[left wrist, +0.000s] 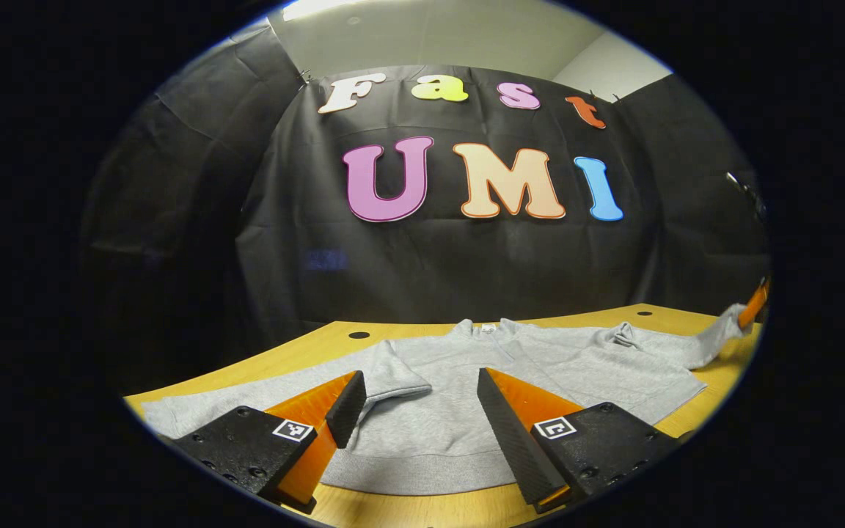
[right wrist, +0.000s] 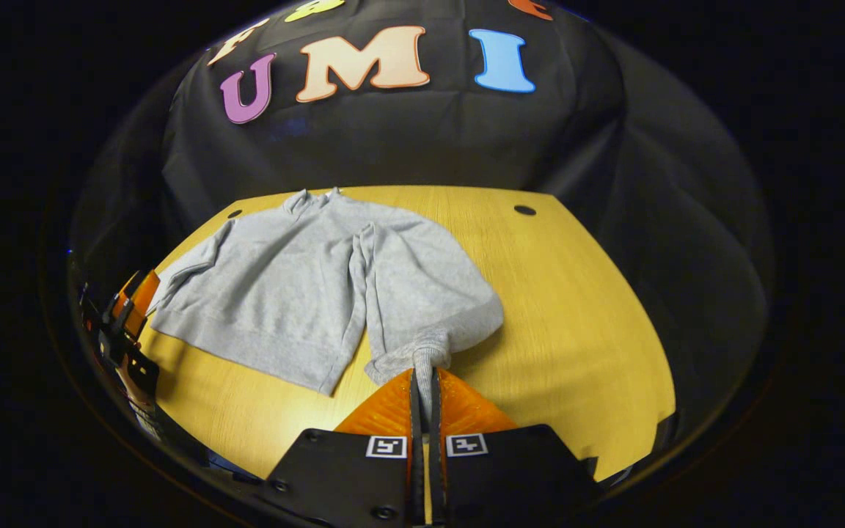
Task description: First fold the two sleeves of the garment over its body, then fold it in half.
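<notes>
A: Left gripper view first. What's the left gripper [left wrist: 419,407] doing?

B: Jaws wide apart, nothing btwn them. It hangs over the near hem of the grey sweatshirt [left wrist: 466,396], which lies flat on the wooden table [left wrist: 320,345], straight ahead of the fingers. One finger sits above the sleeve [left wrist: 246,400] that runs out to that side; the other is over the body fabric.

A: Any sign of the other tool there?

B: Yes, far off at the edge, ahead and to the side: the right gripper [left wrist: 752,304], w/ the end of the other sleeve [left wrist: 716,334] lifted off the table up to it.

A: OK, right gripper view?

B: Right gripper [right wrist: 425,385] has its fingers pressed together on the sleeve cuff [right wrist: 422,352], fabric pinched btwn them, just a thin slit left. The sleeve runs forward from the tips and lies partly over the sweatshirt [right wrist: 283,293] body, near its side edge.

A: And where's the garment from that tool?

B: Ahead and off to one side, collar at the far end, hem nearer. Bare table [right wrist: 576,293] on the opposite side. The left gripper [right wrist: 129,315] shows at the far side edge, by the hem corner; can't tell its opening from here.
</notes>
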Demonstrator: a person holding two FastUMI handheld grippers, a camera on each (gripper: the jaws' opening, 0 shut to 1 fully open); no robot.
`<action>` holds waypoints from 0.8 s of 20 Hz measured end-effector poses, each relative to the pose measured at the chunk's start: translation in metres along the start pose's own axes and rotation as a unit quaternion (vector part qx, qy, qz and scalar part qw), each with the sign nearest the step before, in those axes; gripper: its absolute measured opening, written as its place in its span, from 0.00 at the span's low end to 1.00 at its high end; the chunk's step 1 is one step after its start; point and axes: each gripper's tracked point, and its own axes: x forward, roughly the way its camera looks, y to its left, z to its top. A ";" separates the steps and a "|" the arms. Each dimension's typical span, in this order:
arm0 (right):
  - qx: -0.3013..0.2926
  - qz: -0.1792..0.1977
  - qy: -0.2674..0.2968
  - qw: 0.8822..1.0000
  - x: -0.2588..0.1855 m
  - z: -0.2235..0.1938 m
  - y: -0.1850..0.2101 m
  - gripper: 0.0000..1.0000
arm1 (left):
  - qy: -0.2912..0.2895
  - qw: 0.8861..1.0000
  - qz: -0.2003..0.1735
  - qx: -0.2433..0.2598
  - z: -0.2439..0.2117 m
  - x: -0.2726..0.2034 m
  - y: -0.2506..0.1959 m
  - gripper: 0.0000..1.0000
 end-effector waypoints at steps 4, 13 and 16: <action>-0.042 0.009 -0.065 0.997 0.000 0.093 0.023 0.05 | 0.000 1.000 0.000 0.000 0.001 0.000 0.000 0.93; -0.109 0.094 -0.152 0.978 0.027 0.235 0.156 0.05 | 0.000 1.000 0.000 0.000 0.000 0.000 -0.001 0.93; -0.120 0.132 -0.165 0.970 0.041 0.258 0.215 0.05 | -0.001 1.000 0.000 0.000 0.001 -0.001 -0.001 0.93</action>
